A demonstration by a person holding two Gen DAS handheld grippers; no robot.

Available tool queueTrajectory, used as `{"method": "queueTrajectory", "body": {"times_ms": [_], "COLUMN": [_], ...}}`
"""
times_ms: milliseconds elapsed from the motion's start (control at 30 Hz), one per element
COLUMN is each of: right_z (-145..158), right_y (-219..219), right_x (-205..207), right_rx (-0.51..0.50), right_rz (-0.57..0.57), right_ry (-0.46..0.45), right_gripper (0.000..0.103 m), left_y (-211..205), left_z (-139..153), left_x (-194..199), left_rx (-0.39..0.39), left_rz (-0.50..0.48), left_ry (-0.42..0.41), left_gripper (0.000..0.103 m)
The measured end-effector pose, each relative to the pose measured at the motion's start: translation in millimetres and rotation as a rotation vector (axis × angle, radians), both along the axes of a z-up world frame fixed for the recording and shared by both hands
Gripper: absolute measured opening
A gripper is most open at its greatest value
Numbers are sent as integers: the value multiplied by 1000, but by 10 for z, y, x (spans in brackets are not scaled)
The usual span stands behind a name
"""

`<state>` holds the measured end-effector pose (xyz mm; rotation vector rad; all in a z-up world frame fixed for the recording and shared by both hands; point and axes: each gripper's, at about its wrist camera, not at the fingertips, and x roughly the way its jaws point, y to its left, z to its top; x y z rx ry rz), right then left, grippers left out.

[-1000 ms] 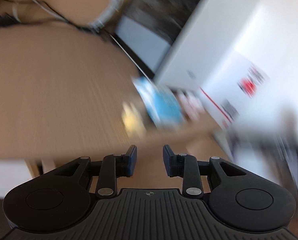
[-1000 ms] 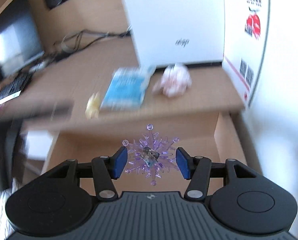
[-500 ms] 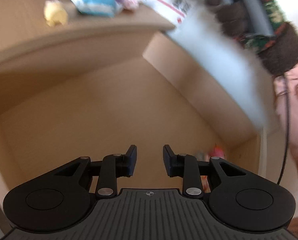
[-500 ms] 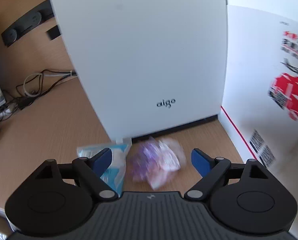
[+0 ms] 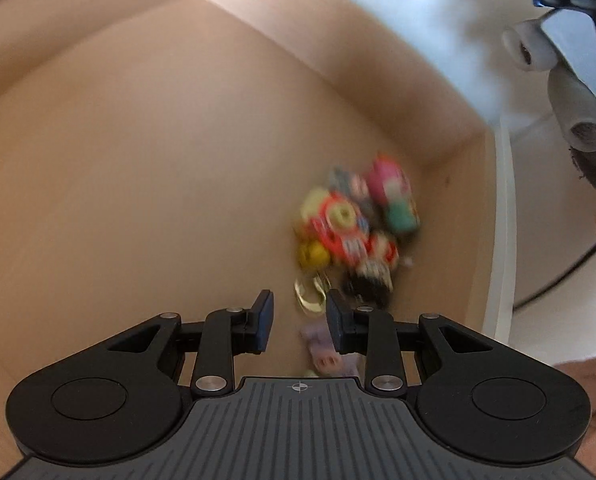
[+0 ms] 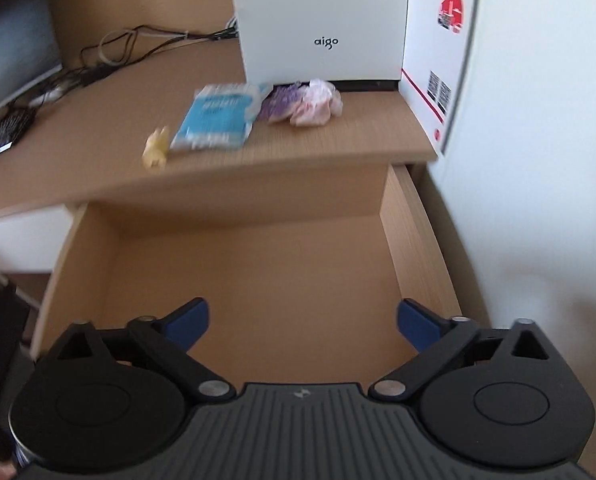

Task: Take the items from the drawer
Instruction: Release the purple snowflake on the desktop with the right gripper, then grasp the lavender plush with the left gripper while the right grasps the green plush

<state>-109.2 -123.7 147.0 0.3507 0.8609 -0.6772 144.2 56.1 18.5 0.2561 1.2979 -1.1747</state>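
Tan wood everywhere in both views, since this drawer [image 6: 258, 264] is pulled wide open under the desk [image 6: 337, 140]. Left gripper [image 5: 299, 318] hangs over the inside of the drawer with its jaws a little apart and nothing between them. Just past its tips there's a blurry heap of small colourful toys [image 5: 355, 232] shoved into the drawer's corner; I can make out red, yellow, pink and teal bits, but it's too smeared to name each one. A pale pinkish-purple thing [image 5: 325, 354] sits right below the gripper tips, partly hidden by them.

Right gripper [image 6: 301, 320] is above the drawer's near end, jaws spread wide and empty. From that view the drawer floor looks bare, so the toy heap isn't in shot there.

On the desk top there's a blue and white packet [image 6: 218, 118], a small yellow figure [image 6: 156, 152] just beside its near-left corner, and a purple item [image 6: 282, 102] touching a crumpled pink and white one [image 6: 317, 104]. Those sit right in front of a white box marked aigo [image 6: 321, 16], with a white carton with red print [image 6: 441, 40] beside it on the right.
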Motion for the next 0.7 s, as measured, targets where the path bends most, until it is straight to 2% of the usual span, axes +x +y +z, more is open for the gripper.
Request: {"method": "queueTrajectory", "body": {"times_ms": [133,233,467,700], "right_z": [-145,-223,-338,-423], "right_y": [66,44,21,107], "right_x": [-208,-280,-418,-464], "right_rx": [56,71,113,142], "right_rz": [2,0,-5,-8], "right_ry": [19,27,18,57], "right_gripper": [103,103,103,103], "left_y": [-103,-178,-249,-56], "left_z": [-112,-215,-216,-151], "left_x": [-63,-86,-132,-70], "left_rx": [58,112,125,66], "left_rz": [29,52,71,115], "left_ry": [90,116,110,85], "left_gripper": [31,32,32,31]}}
